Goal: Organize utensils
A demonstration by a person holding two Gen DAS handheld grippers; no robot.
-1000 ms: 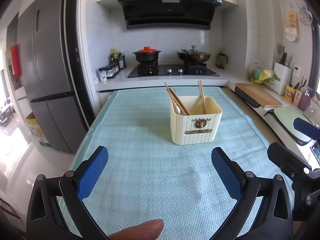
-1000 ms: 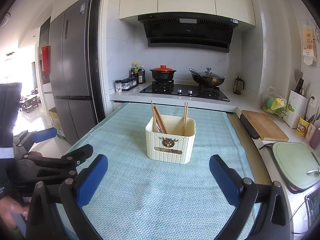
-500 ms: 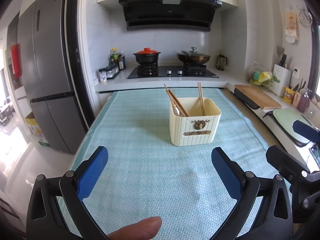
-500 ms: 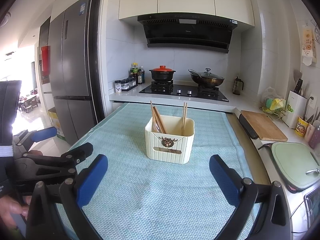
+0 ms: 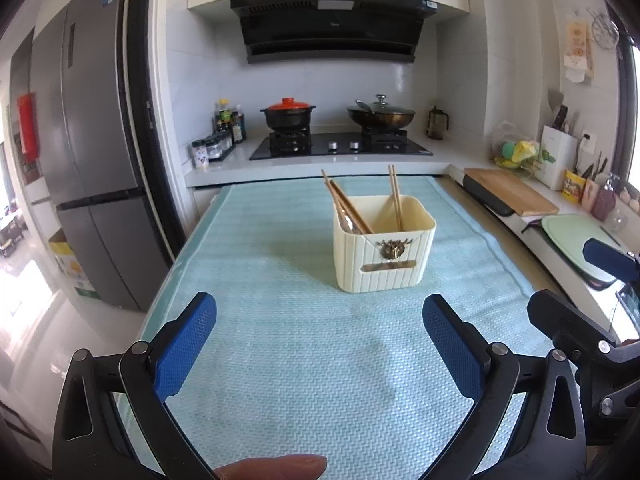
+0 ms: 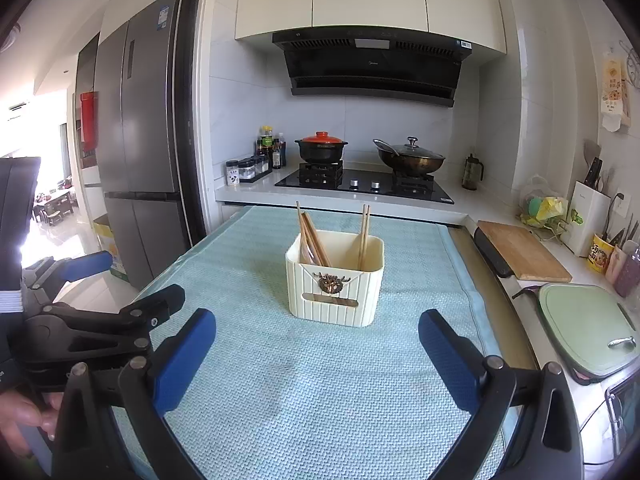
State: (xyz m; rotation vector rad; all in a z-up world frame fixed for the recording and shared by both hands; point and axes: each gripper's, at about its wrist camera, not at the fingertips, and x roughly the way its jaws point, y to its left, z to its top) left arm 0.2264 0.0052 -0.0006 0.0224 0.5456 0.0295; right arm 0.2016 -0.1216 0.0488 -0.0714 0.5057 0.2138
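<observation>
A: What sits left of the caddy?

B: The left gripper, near the caddy's front, its blue pads spread wide with nothing between them, over the teal mat.

A: And the caddy itself?

B: A cream ribbed utensil holder, squarish with rounded corners, upright in the middle of the mat. A small dark metal ornament hangs on its front above a slot. Inside, at its left, brown chopsticks lean leftward with a spoon tucked beside them; at its right, a paler pair stands nearly upright.

A: Right of the caddy?

B: The right gripper, also in front of it and gaping empty. Further right, off the mat, a wooden cutting board and a green board lie on the counter.
</observation>
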